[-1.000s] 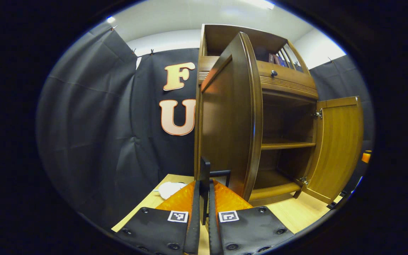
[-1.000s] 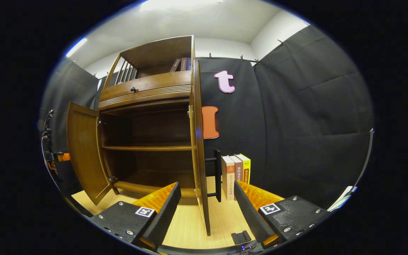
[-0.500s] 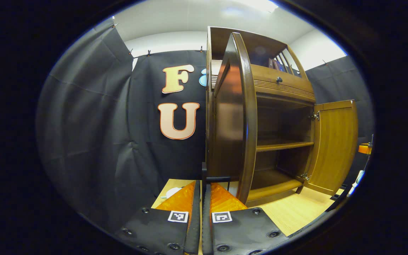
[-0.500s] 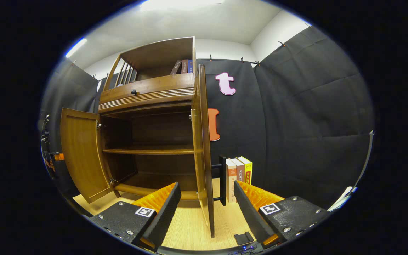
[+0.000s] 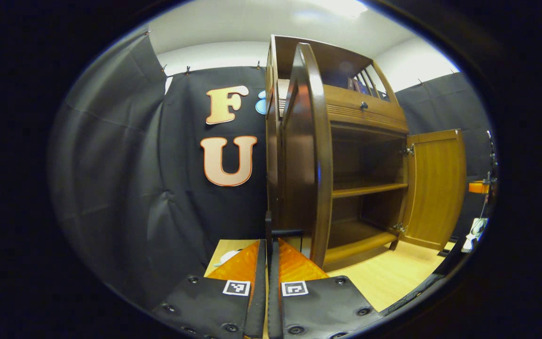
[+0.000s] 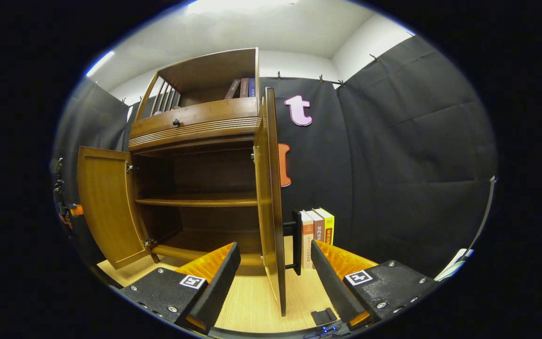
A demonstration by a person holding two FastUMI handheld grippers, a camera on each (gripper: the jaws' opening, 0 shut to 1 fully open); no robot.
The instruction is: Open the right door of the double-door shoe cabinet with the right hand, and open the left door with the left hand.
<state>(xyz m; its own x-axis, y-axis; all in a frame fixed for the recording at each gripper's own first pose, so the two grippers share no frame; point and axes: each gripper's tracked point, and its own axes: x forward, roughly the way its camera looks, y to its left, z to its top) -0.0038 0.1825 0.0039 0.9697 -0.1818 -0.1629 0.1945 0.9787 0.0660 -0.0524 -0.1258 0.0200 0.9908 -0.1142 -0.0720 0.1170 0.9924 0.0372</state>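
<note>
Both doors of the cabinet [image 6: 195, 155] stand swung wide. In the left gripper view we see the left door [image 5: 306, 155] edge-on just ahead of the left gripper [image 5: 267, 263], whose fingers are clenched on the door's black handle [image 5: 268, 230]; most of the handle is hidden behind them. In the right gripper view the right door [image 6: 271, 202] stands edge-on between the spread fingers of the right gripper [image 6: 275, 266], which are released and touch nothing, with that door's handle [image 6: 296, 242] just beyond them. The other door hangs open at each view's far side. Books [image 6: 317, 230] stand upright on the table [image 6: 252, 301], beside the right door. Inside we make out bare shelves [image 6: 195, 201], dim toward the back.
</note>
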